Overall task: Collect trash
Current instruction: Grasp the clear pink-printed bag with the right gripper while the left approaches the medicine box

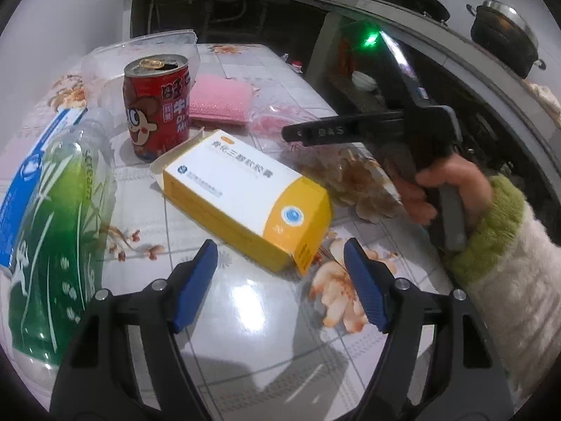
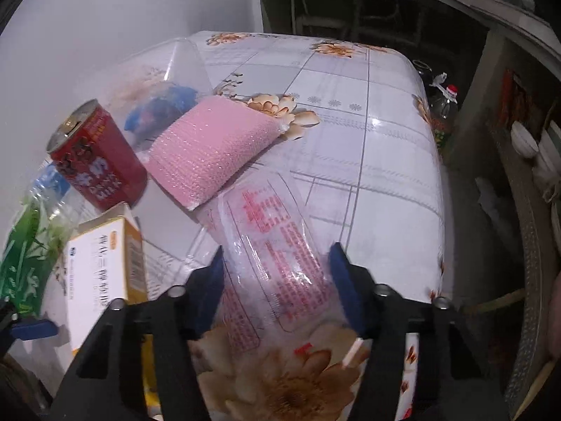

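Observation:
A white and yellow medicine box (image 1: 245, 193) lies on the flowered table, just ahead of my open, empty left gripper (image 1: 280, 263). A red milk can (image 1: 156, 105) stands behind it, and a green-labelled plastic bottle (image 1: 59, 217) lies at the left. My right gripper (image 2: 277, 270) is open, its fingers on either side of a clear plastic wrapper with red print (image 2: 277, 245) lying on the table. The box (image 2: 101, 273), can (image 2: 98, 161) and bottle (image 2: 28, 252) show at the left of the right wrist view. The right gripper also shows in the left wrist view (image 1: 315, 133).
A pink sponge (image 2: 210, 151) lies beyond the wrapper. A clear plastic container (image 1: 140, 56) stands behind the can. The table's right edge (image 2: 434, 175) drops off to shelving with bowls (image 2: 526, 144) and a bottle (image 2: 445, 101) on the floor.

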`<act>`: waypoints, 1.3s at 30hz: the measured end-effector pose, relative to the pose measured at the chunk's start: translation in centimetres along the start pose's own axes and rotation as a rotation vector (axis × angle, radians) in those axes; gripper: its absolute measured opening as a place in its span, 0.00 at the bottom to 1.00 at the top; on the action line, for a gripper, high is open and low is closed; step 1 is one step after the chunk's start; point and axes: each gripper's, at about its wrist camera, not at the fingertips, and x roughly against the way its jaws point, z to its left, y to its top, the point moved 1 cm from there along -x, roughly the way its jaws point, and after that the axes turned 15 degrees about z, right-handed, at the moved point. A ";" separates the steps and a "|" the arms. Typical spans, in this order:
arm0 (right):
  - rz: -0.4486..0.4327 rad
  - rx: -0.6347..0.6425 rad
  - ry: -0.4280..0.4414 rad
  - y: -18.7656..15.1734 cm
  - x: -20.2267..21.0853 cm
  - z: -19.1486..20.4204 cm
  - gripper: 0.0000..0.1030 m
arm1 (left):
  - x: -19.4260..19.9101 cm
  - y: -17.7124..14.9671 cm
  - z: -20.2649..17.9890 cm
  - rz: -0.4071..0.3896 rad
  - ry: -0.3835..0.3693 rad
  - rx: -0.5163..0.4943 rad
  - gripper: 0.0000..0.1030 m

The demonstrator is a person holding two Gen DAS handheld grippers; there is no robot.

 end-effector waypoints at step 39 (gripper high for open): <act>-0.006 -0.394 0.108 -16.6 6.2 -0.2 0.62 | -0.8 1.4 -0.6 0.120 0.057 0.060 0.82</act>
